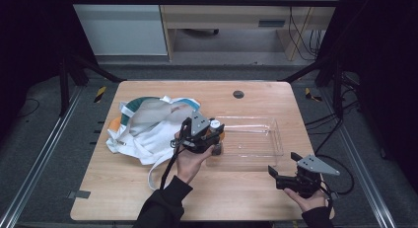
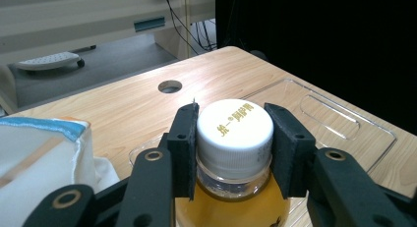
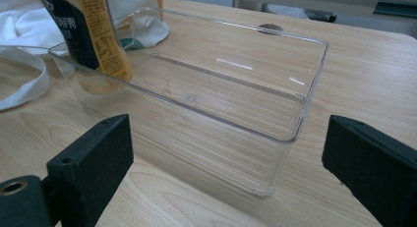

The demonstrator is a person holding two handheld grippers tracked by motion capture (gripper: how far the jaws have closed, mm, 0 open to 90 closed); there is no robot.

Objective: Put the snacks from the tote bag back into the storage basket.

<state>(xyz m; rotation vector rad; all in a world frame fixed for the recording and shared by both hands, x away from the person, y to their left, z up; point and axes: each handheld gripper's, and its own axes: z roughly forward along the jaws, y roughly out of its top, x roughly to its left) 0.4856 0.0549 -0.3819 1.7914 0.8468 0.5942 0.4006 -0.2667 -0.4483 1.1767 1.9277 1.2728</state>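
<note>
Left gripper (image 2: 235,153): pinched the bottle (image 2: 235,138) at its cap, over the tray's (image 3: 305,97) left end.
Right gripper (image 3: 228,173): spread, empty.
Risk: bottle could tip on landing, being held high.

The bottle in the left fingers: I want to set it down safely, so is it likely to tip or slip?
The bottle looks nearly full of amber drink, so probably heavy for its size. The left gripper clamps its ribbed white cap, which should resist slipping. Tall and narrow over the clear tray, it could tip if released tilted.
</note>
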